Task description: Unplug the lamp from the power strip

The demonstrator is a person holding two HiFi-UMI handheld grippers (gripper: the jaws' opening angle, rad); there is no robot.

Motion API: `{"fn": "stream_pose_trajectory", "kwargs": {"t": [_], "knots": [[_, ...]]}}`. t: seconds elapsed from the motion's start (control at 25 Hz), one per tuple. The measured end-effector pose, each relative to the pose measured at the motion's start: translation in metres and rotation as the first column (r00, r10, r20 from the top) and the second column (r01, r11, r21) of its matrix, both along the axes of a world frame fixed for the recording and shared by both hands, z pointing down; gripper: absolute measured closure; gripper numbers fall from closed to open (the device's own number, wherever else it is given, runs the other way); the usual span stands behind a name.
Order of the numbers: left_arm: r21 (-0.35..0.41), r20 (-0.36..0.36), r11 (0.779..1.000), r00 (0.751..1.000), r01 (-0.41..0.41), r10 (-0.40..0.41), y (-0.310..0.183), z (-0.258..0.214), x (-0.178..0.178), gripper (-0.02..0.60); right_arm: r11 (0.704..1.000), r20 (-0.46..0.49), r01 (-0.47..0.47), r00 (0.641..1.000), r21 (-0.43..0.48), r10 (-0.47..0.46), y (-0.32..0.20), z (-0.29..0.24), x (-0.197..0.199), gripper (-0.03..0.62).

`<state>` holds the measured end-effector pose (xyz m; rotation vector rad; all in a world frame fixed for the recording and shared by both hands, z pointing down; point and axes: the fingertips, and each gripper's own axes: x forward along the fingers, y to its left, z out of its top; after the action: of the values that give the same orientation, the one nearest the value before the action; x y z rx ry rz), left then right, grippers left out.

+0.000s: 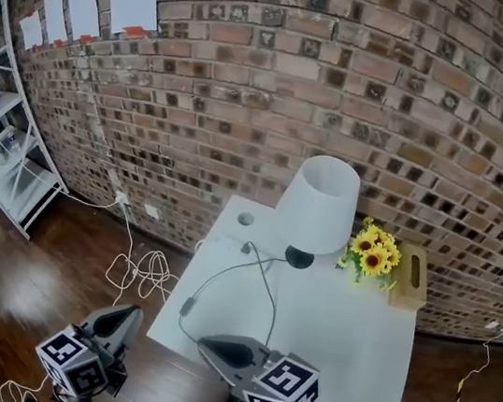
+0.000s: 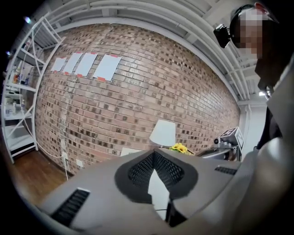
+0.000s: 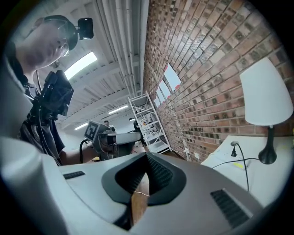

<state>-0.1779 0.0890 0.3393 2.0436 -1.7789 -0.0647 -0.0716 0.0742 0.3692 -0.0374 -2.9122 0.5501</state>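
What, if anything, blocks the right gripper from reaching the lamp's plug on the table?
Likely reachable. The right gripper hovers at the table's near edge, and only bare tabletop and the loose cord lie between it and the plug.

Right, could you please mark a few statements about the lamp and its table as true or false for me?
The lamp stands on the white table: true.
The sunflowers sit left of the lamp in the head view: false, they sit to its right.
The left gripper grips the lamp's cord: false, its jaws are together on nothing, off the table's edge.
The cord lies across the tabletop: true.
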Motion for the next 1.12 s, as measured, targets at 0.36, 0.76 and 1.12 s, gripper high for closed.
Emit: {"fn": "stream_pose_trajectory", "kwargs": {"t": [0.36,0.76,1.12], "knots": [[-0.017,0.042,1.000,0.999,-0.002,0.003,-0.069,-0.007,0.024,0.566,0.998,0.066,0.010,0.998,-0.056,-0.007,-0.065,-0.005,0.027,0.605],[-0.052,0.172,0.998,0.984,-0.026,0.035,-0.095,0.009,0.025,0.577,0.997,0.071,-0.003,0.997,-0.072,0.008,-0.097,0.005,0.044,0.605],[-0.083,0.119,0.990,0.985,-0.116,0.126,-0.123,0.014,0.042,0.577,0.993,0.033,-0.094,0.995,-0.065,0.097,-0.106,0.012,0.057,0.605]]}}
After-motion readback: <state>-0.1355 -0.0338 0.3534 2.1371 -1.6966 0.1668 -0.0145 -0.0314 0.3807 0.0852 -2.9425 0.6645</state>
